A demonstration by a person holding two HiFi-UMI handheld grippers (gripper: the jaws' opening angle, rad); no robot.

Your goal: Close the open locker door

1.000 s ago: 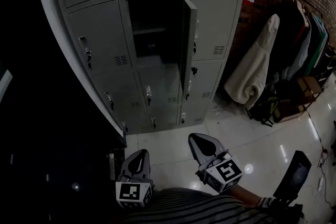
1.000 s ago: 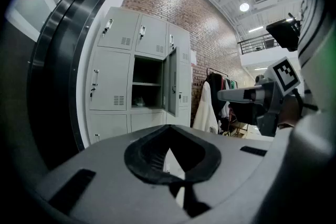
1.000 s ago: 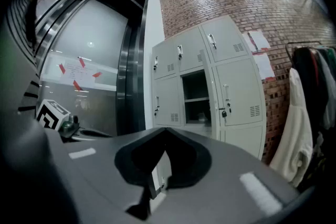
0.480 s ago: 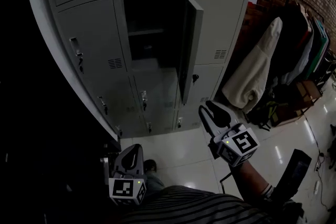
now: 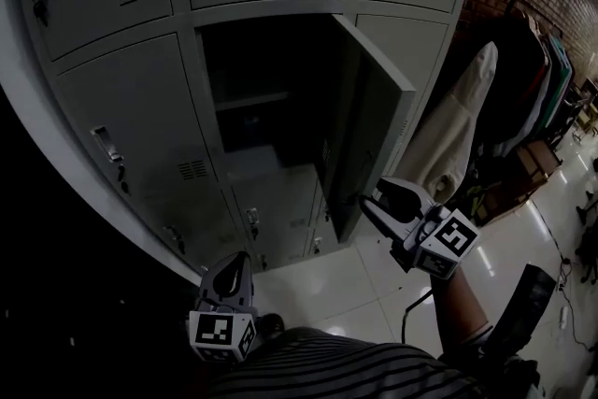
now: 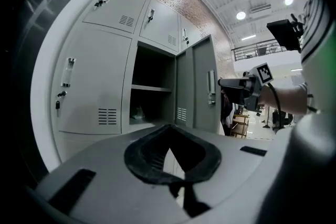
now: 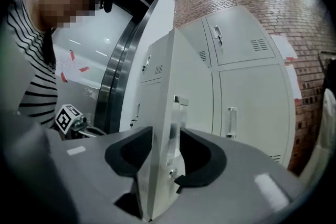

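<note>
My right gripper (image 5: 376, 199), jaws just opened wide, straddles the locker door (image 5: 372, 117) edge; I'd push it evenly leftward till flush. My left gripper (image 5: 234, 263) hangs closed.

— Where's the right gripper (image 5: 377, 198)?
— Up on an outstretched forearm (image 5: 455, 299), pointing level. Its jaws have just been opening and stand apart astride the locker door (image 5: 376, 112) edge, not pressing it.
— And the left gripper (image 5: 234, 264)?
— Low by the torso (image 5: 318, 374), jaws together, empty.
</note>
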